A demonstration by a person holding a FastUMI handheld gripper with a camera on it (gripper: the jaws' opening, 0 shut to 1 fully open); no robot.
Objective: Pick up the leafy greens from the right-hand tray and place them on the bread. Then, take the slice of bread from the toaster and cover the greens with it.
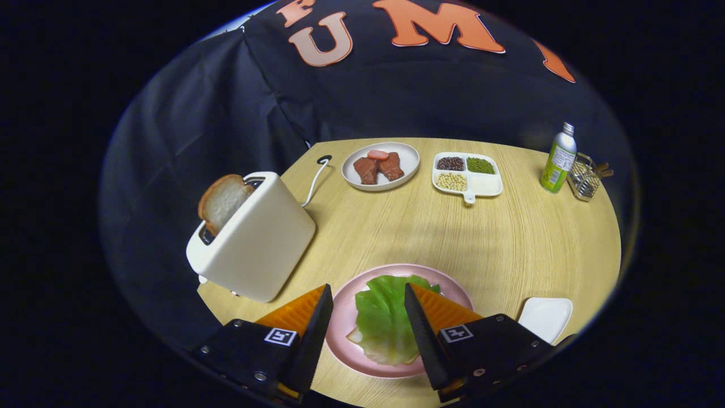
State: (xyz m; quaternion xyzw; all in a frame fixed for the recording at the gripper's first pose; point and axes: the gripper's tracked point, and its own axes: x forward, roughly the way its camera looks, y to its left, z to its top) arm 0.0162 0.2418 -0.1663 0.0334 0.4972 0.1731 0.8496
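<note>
I'm hovering the gripper with jaws apart and empty above the lettuce leaf, already lying on the pink plate at lower centre. I'm judging the bread slice, sticking out of the toaster at left, still needs fetching.

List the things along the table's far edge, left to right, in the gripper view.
Meat plate → divided dish → bottle → wire holder. The open gripper straddles the greens, touching nothing.
</note>
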